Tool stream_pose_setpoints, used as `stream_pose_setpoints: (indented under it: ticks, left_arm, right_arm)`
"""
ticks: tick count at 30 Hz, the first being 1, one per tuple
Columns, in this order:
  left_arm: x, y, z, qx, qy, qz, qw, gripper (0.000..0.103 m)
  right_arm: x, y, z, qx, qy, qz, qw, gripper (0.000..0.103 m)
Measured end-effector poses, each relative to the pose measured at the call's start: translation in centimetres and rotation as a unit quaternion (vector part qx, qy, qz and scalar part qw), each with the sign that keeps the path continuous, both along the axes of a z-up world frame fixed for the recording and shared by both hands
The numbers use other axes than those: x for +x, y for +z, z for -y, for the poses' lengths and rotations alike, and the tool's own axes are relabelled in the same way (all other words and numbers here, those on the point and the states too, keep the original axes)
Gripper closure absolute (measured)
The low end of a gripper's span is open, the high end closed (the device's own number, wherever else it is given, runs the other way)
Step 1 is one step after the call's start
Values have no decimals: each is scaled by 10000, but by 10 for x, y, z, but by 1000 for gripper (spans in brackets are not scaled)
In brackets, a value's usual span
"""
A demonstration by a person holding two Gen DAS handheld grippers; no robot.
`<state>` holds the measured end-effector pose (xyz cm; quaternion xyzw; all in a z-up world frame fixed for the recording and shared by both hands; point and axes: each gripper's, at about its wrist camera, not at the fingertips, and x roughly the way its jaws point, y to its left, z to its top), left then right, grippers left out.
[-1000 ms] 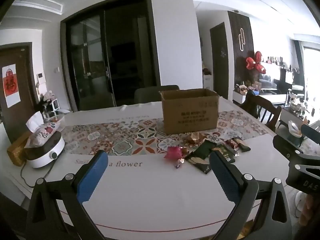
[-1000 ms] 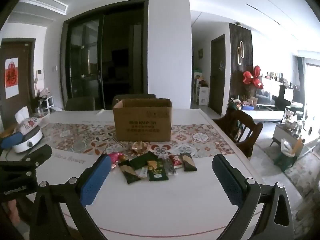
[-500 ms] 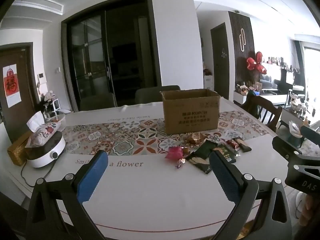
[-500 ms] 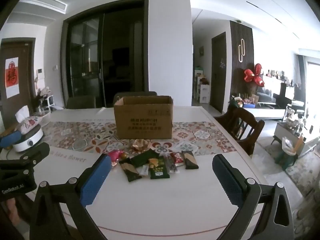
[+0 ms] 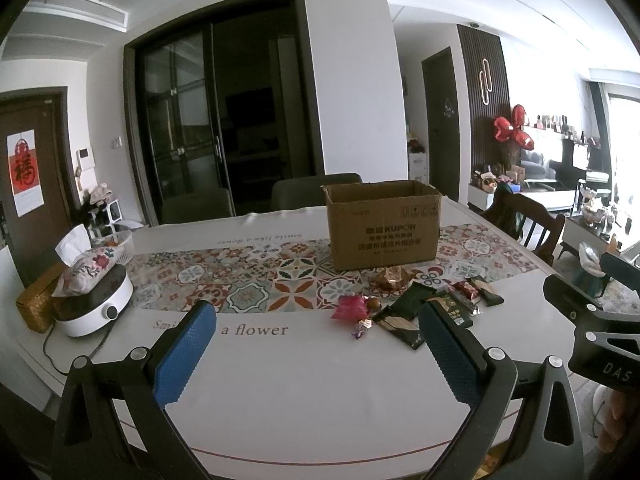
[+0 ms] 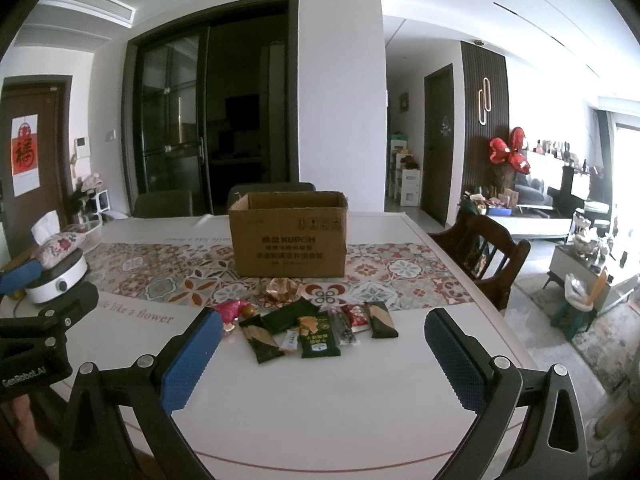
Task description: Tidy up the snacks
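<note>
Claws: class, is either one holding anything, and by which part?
Nothing is held. The left claw and right claw are both open above the table, short of the snacks.

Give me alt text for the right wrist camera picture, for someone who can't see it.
The open right gripper hovers over a white table, aimed at a cluster of snack packets lying in front of an open cardboard box. The left gripper shows at the left edge, near a white appliance.

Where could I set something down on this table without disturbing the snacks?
Bare white cloth lies between the snack pile and the near table edge, and left of the cardboard box on the patterned runner. In front of the box is crowded.
</note>
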<state>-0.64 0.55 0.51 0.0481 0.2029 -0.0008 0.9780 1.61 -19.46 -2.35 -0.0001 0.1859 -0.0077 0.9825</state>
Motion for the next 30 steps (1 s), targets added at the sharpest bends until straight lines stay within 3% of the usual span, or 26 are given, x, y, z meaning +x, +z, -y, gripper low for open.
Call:
stream_pose_setpoints:
  ticks: [30]
  left_arm:
    - [-1,1,-2,13,0,30,10000,0]
  right_arm:
    - [0,-1,-1,-14,12,9,10000,1]
